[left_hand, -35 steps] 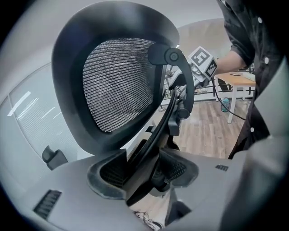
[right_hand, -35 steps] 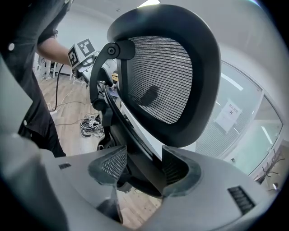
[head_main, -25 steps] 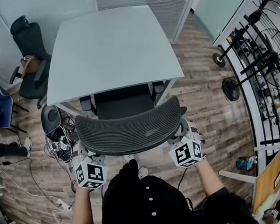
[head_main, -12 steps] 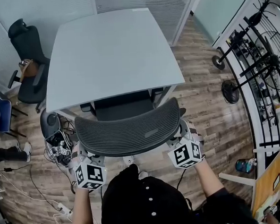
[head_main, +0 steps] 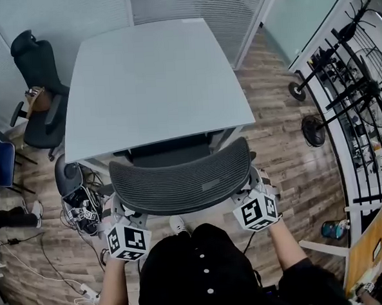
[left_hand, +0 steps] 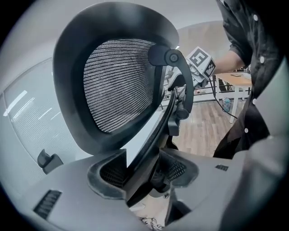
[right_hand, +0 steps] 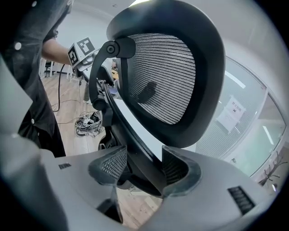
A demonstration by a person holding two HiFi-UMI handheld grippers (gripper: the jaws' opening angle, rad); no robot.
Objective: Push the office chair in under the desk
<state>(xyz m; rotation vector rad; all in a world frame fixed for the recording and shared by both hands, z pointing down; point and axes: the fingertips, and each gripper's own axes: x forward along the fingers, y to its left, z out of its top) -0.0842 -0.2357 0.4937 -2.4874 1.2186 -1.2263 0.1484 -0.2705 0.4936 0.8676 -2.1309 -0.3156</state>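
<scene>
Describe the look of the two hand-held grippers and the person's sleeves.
Both the left hand-held gripper and right hand-held gripper have grey bodies, dark ribbed pads and a white cube with black square markers. The person wears a black shirt with pale buttons, forearms uncovered.

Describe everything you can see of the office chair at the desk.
The office chair is black, with a curved mesh backrest in a smooth plastic-looking rim and a jointed support arm behind. It stands upright, seat mostly under the grey desk, backrest just outside its near edge. The left tongs and right tongs each clamp one side of the back's frame.
</scene>
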